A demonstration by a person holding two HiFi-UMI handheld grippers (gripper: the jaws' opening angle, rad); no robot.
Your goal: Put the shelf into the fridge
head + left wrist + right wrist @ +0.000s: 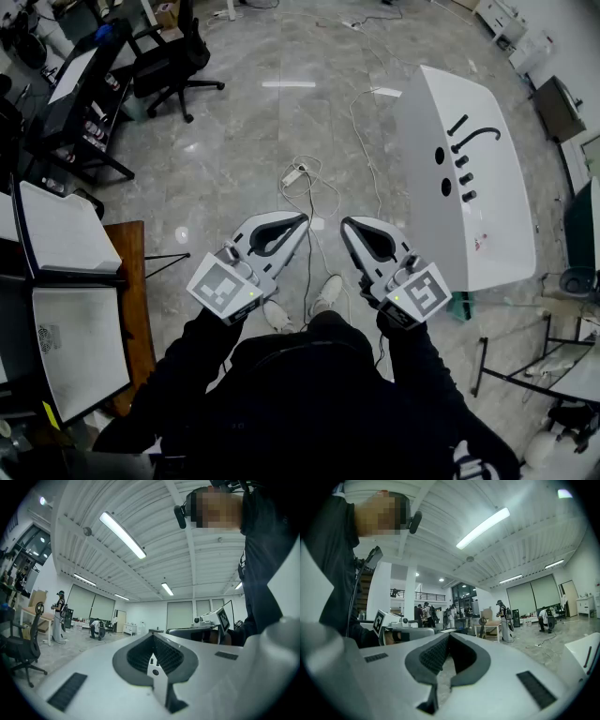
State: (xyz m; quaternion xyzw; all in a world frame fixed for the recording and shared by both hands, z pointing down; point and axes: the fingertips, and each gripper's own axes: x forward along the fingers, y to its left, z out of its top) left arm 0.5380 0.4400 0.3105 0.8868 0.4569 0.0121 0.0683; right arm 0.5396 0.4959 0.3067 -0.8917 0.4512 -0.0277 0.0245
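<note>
Lying white cabinet (pixel 497 216): on the floor (pixel 281 122), ahead of the right gripper (pixel 347 225) and toward its outer side, well apart; black knobs and a hook on the upper face; perhaps the fridge, but not certain.
White panels (pixel 58 234): to the outer side of the left gripper (pixel 301 221), beside a wooden table (pixel 131 281); flat, dark-framed; possibly a shelf or the top of an appliance, not possible to tell.
Shelf: not recognised with certainty in any view; in neither tool.
Office chair (pixel 173 56): far ahead of the left gripper, toward its outer side; no visible part in the task.
Left gripper: held low before the body, tip forward and turned a little inward; jaws pressed together, nothing between them.
Right gripper: just beside the left one, tips near each other but apart; jaws also pressed together, empty.
Reason for this hold: probably a resting pose, with nothing to grasp within reach of either tool.
Cable with power strip (pixel 298 176): on the floor just ahead of both tips; a trip risk on the way to the cabinet.
Stage: judged as the very beginning; first finding the shelf, then spreading the jaws.
</note>
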